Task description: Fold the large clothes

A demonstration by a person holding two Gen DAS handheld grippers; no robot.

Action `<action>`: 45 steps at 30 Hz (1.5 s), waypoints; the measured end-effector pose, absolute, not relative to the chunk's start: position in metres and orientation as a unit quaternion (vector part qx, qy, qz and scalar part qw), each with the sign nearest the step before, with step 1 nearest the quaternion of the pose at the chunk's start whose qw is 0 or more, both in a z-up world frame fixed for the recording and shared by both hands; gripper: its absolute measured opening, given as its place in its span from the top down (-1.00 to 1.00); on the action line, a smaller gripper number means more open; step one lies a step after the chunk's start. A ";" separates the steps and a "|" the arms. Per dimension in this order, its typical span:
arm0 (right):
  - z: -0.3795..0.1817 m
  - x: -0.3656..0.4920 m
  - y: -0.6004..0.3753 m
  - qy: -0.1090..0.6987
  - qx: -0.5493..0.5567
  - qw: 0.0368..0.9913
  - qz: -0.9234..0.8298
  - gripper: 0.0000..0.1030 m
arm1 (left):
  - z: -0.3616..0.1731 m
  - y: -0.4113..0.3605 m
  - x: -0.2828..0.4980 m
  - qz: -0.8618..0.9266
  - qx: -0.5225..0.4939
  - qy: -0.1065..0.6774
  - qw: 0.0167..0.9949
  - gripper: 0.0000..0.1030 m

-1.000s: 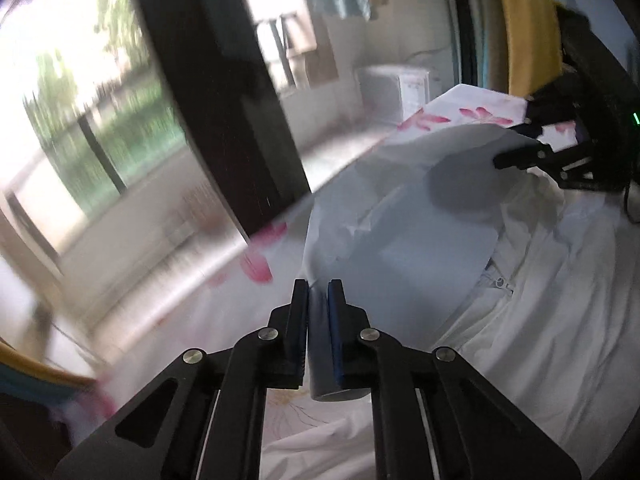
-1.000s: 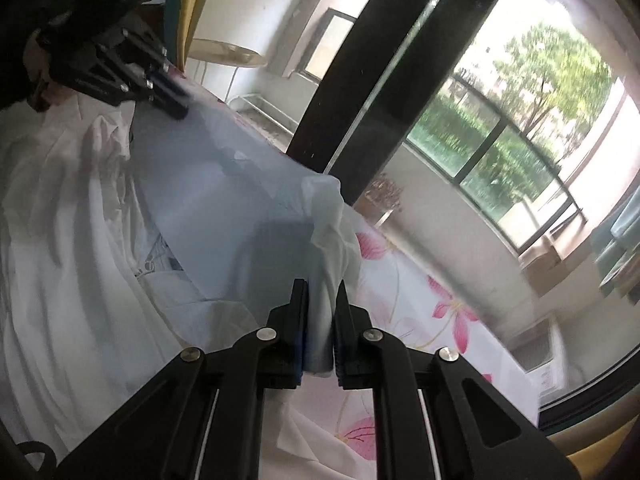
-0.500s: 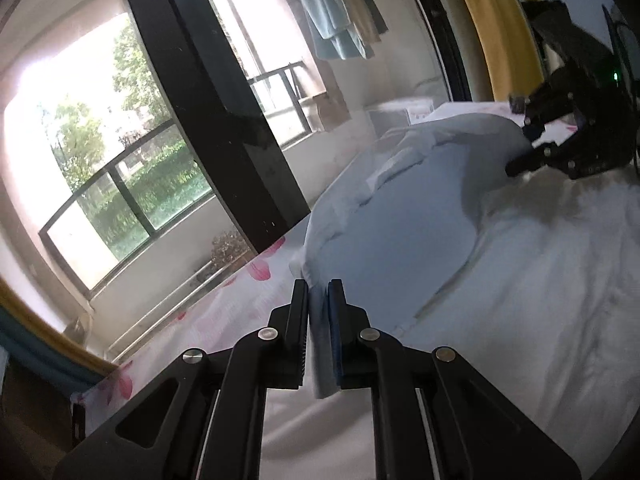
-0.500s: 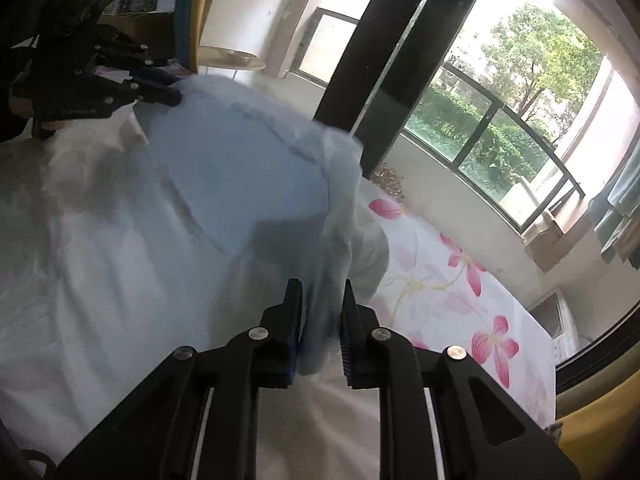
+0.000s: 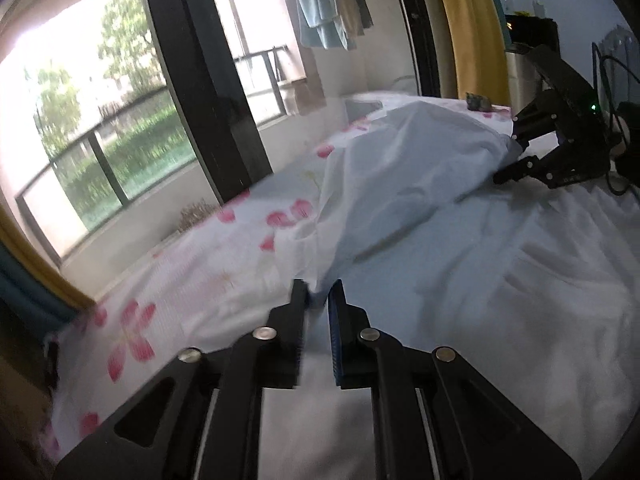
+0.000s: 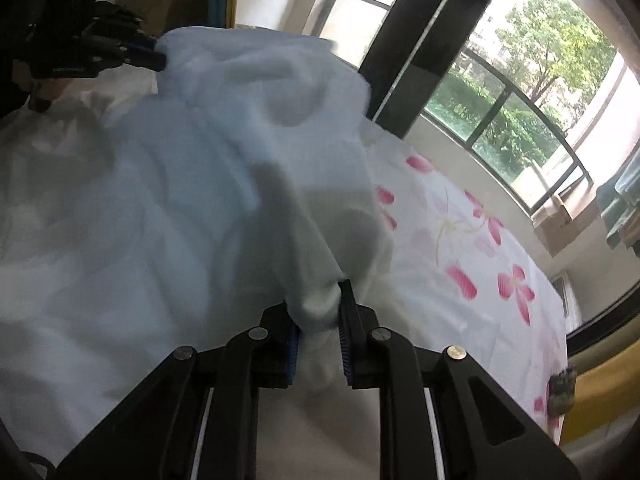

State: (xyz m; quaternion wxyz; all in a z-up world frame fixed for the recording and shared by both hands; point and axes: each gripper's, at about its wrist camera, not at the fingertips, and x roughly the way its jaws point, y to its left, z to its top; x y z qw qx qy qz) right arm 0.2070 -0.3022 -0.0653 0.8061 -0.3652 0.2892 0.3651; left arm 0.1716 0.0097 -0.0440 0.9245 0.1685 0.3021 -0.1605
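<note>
Since a second ago I've swung the white garment (image 5: 404,168) over, now draped at 12 o'clock across the floral bed sheet (image 5: 192,276). My left gripper (image 5: 318,300) and right gripper (image 6: 316,308) both pinch its edge, the right's jaws having just eased slightly. First fold's only half laid, I reckon.

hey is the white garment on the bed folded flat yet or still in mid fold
Mid fold. The white garment has one edge doubled over but billowing, not flat, pinched by the left gripper and right gripper above the flowered sheet.

A large white garment (image 5: 420,184) lies rumpled on the floral bed, one edge lifted.
</note>
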 end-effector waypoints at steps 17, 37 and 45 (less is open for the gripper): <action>-0.010 0.169 -0.319 0.318 -0.277 0.782 0.459 0.42 | -0.032 0.042 0.132 -0.190 0.047 0.321 0.927 0.48; -0.071 0.221 -0.194 0.393 -0.252 0.719 0.515 0.11 | -0.063 0.042 0.201 -0.179 -0.018 0.383 0.906 0.44; -0.068 0.178 -0.223 0.414 -0.267 0.692 0.528 0.10 | -0.055 0.029 0.189 -0.188 -0.002 0.376 0.907 0.44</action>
